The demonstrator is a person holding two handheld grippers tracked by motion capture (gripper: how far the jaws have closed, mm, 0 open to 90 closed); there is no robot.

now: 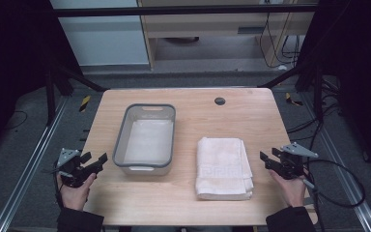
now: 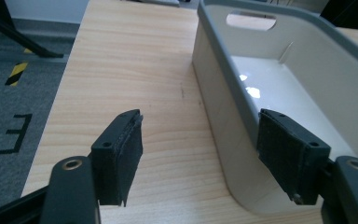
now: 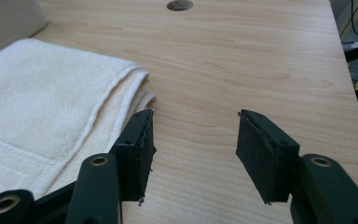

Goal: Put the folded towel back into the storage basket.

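A folded cream towel (image 1: 223,166) lies on the wooden table (image 1: 193,116), right of centre; its right edge (image 3: 51,107) shows in the right gripper view. A grey-rimmed white plastic tub (image 1: 146,138) stands left of centre, empty inside (image 2: 279,88). My left gripper (image 1: 95,162) is held at the table's left edge beside the tub's near corner, jaws open with nothing between them (image 2: 200,154). Over the table's right edge my right gripper (image 1: 266,158) hovers open, just right of the towel, with bare wood between its jaws (image 3: 193,154).
A round dark grommet (image 1: 220,101) sits near the table's far edge. Black frame bars (image 1: 77,77) and metal rails flank the table, and cables (image 1: 338,179) trail on the floor at the right. Wood between the tub and towel is bare.
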